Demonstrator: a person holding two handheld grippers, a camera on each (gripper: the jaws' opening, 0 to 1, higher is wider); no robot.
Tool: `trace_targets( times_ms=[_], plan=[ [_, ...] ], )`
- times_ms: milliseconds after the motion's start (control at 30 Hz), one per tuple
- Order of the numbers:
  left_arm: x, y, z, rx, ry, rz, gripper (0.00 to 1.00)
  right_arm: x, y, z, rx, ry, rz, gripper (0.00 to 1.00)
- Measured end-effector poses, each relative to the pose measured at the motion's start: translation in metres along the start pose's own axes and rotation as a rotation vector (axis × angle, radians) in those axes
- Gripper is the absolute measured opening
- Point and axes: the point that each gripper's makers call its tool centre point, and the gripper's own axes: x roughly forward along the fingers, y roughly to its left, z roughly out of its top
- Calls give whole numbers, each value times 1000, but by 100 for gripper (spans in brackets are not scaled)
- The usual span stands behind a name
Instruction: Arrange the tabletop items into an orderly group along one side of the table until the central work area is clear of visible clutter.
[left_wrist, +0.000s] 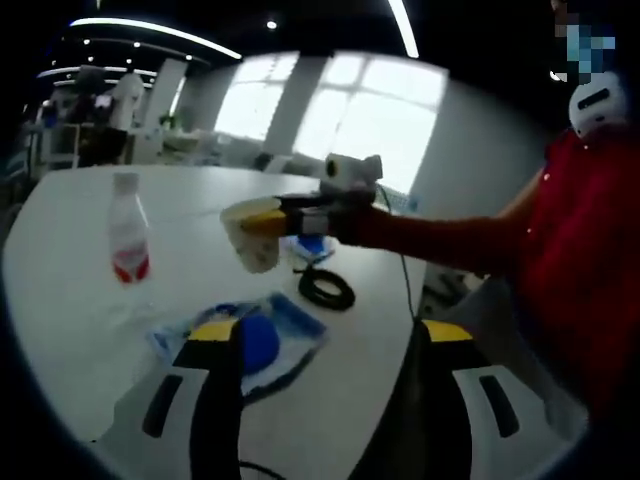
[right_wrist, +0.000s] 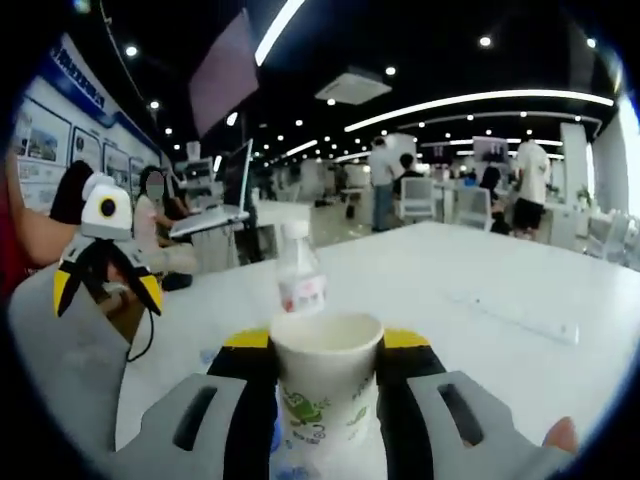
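Right gripper view, cup: a white paper cup with green printed figures (right_wrist: 325, 385) is clamped between the jaws of the right gripper (right_wrist: 325, 400); its writing cannot be read, and its inside is hidden.
Cup position: held above the white table (right_wrist: 480, 270).
Left gripper (left_wrist: 325, 400): jaws spread wide, nothing held.
Bottle: a clear plastic bottle with a red-and-white label (left_wrist: 128, 238) stands upright on the table; label text illegible.
Other items: a blue-and-clear plastic packet (left_wrist: 265, 340) and a coiled black cable (left_wrist: 327, 288) lie nearby.

Right hand-held gripper (right_wrist: 325, 375) clamps paper cup (right_wrist: 325, 385).
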Motion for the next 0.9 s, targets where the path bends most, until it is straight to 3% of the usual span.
trace_targets(
  times_ms=[900],
  plan=[
    [-3, 10, -6, -35, 11, 28, 67, 52, -4, -9, -27, -69, 49, 39]
  ],
)
